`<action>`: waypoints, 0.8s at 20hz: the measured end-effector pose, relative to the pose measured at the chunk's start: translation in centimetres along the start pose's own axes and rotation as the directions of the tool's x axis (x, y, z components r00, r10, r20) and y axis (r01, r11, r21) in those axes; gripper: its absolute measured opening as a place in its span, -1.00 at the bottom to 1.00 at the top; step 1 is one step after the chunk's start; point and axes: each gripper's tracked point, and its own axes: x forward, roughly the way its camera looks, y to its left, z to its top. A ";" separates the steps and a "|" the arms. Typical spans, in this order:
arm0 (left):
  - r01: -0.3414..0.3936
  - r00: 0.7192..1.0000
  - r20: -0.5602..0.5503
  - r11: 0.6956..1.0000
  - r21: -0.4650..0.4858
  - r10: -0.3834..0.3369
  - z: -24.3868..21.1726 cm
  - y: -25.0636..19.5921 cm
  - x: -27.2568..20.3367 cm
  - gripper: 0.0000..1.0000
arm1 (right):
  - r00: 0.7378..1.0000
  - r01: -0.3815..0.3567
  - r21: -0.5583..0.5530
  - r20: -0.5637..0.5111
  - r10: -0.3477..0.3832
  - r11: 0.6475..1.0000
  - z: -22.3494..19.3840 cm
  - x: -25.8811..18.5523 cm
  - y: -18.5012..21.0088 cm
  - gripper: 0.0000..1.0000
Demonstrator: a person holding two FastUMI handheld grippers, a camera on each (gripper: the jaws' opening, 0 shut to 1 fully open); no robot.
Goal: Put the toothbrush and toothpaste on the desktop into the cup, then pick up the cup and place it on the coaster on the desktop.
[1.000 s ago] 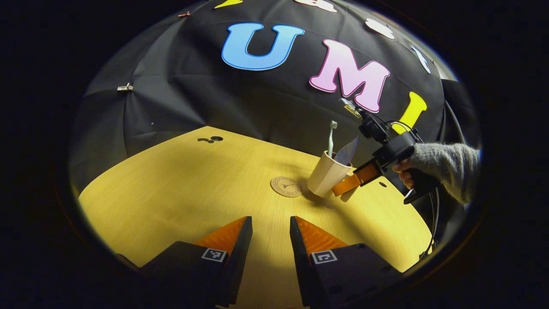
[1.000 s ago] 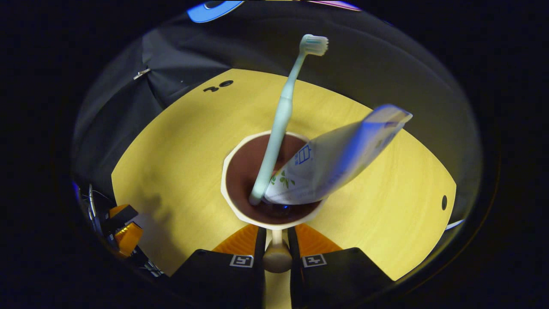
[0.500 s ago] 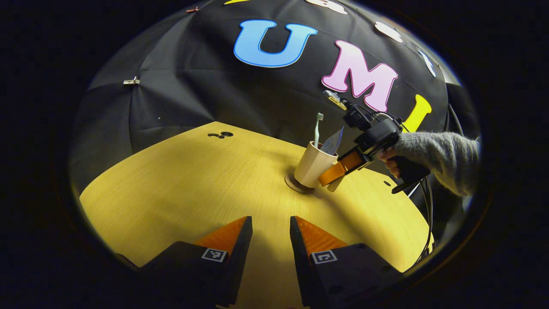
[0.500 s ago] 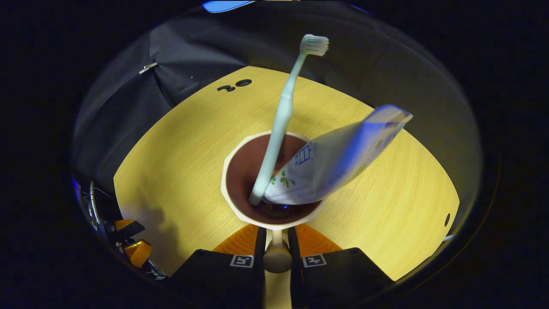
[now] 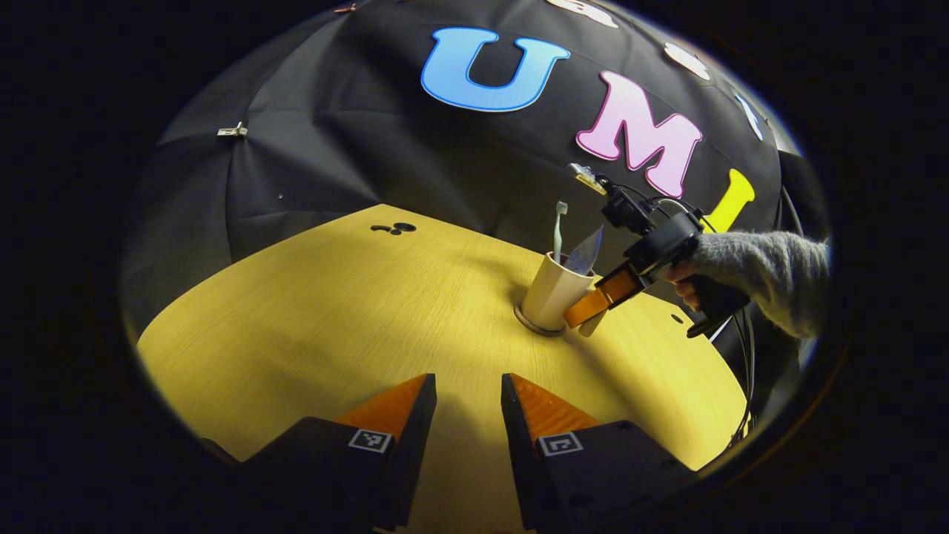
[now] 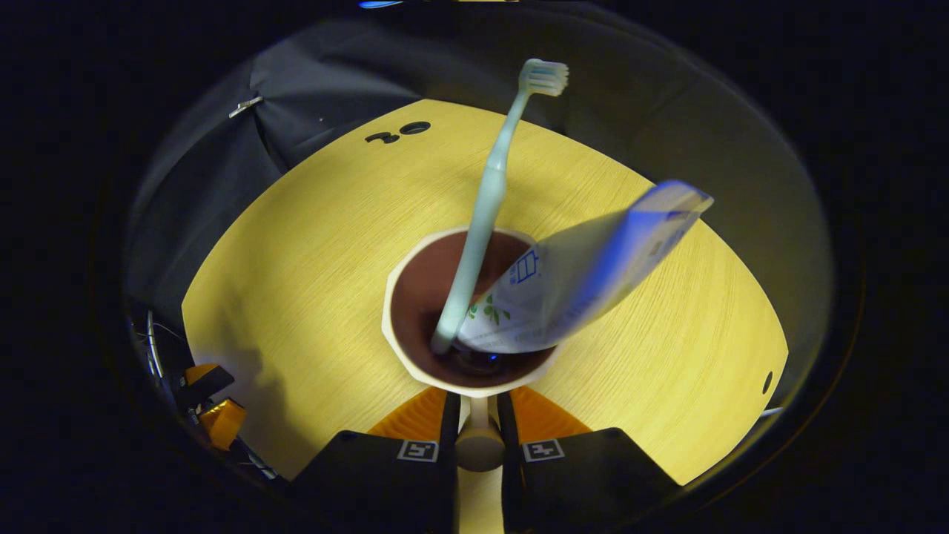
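Since the earlier frame, cup (image 5: 550, 292) has come down onto coaster (image 5: 535, 327). Right gripper (image 6: 478, 423) is closed on the cup's handle (image 6: 479, 439); left gripper (image 5: 467, 404) is parted, holding nothing. One toothbrush (image 6: 485, 204) and one toothpaste (image 6: 586, 274) stand inside. Left gripper view adds a sleeve (image 5: 767, 267) and the desktop (image 5: 356, 311).

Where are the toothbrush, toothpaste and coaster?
toothbrush (image 6: 485, 215), right gripper view, mid handle.
toothpaste (image 6: 586, 278), right gripper view, tube body.
coaster (image 5: 528, 325), left gripper view, edge showing under the cup.
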 end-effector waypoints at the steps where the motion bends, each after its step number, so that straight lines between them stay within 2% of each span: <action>1: 0.002 1.000 -0.003 1.000 0.001 -0.002 0.0 0.1 0.2 0.15 | 1.000 0.000 0.000 -0.002 0.000 1.000 -0.2 -0.1 0.0 -0.48; 8: 0.014 1.000 -0.008 1.000 -0.002 -0.014 0.2 0.6 0.5 0.15 | 1.000 -0.012 0.033 -0.008 0.012 0.999 -0.2 -0.2 0.1 -0.37; 9: 0.017 1.000 -0.010 1.000 -0.002 -0.017 0.1 0.6 0.5 0.15 | 1.000 -0.013 0.035 -0.004 0.013 0.999 -0.2 -0.4 0.2 -0.50; 10: 0.019 1.000 -0.011 1.000 0.000 -0.019 0.2 0.7 0.4 0.15 | 1.000 -0.009 0.037 -0.001 0.009 0.999 -0.2 -0.6 0.1 -0.29; 13: 0.028 0.999 -0.021 1.000 0.009 -0.028 0.3 0.7 0.4 0.15 | 1.000 -0.012 0.063 0.016 0.011 0.998 0.0 -1.4 0.1 -0.24; 15: 0.031 0.999 -0.016 0.999 0.015 -0.031 0.7 0.6 0.2 0.15 | 0.999 -0.015 0.083 0.034 0.012 0.996 0.1 -2.1 0.0 0.25; 16: 0.031 0.999 -0.014 0.999 0.017 -0.030 0.9 0.6 0.1 0.15 | 0.999 -0.016 0.093 0.044 0.012 0.996 0.1 -2.6 -0.2 0.60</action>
